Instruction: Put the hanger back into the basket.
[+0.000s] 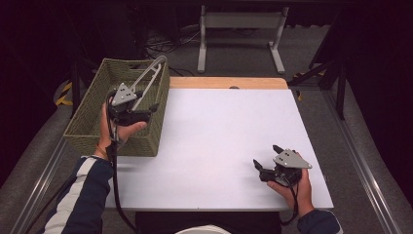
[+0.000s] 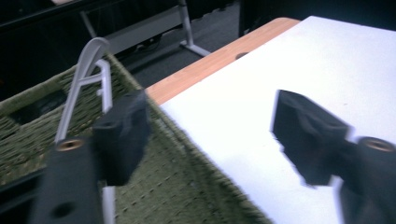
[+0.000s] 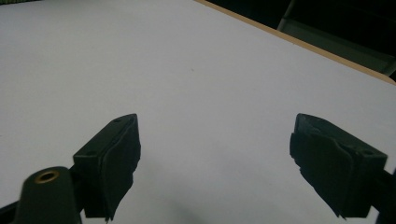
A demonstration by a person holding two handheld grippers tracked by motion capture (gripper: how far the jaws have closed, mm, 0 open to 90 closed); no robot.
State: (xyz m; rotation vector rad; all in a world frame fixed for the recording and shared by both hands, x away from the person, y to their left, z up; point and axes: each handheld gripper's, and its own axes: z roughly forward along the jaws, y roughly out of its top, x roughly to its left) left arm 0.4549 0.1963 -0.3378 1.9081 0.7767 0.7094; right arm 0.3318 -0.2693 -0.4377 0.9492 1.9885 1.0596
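Observation:
A green woven basket (image 1: pixel 141 141) stands on the left part of the white table (image 1: pixel 219 126). A grey metal tongs-like piece (image 1: pixel 152 73) leans inside it, its top sticking up over the far right corner. My left gripper (image 1: pixel 152 108) hovers over the basket's right rim, open. In the left gripper view the grey piece (image 2: pixel 88 70) runs behind the left jaw, over the basket (image 2: pixel 187 186), and nothing lies between the pads of the left gripper (image 2: pixel 212 112). My right gripper (image 1: pixel 267 157) rests low at the table's near right, open. The right gripper view has the right gripper (image 3: pixel 217 130) over bare tabletop (image 3: pixel 187 70).
A wooden strip (image 1: pixel 229 83) edges the table's far side. Beyond it a white-legged frame (image 1: pixel 241 22) stands on the dark floor. Dark stands (image 1: pixel 336 73) flank the right side. The basket overhangs the table's left edge.

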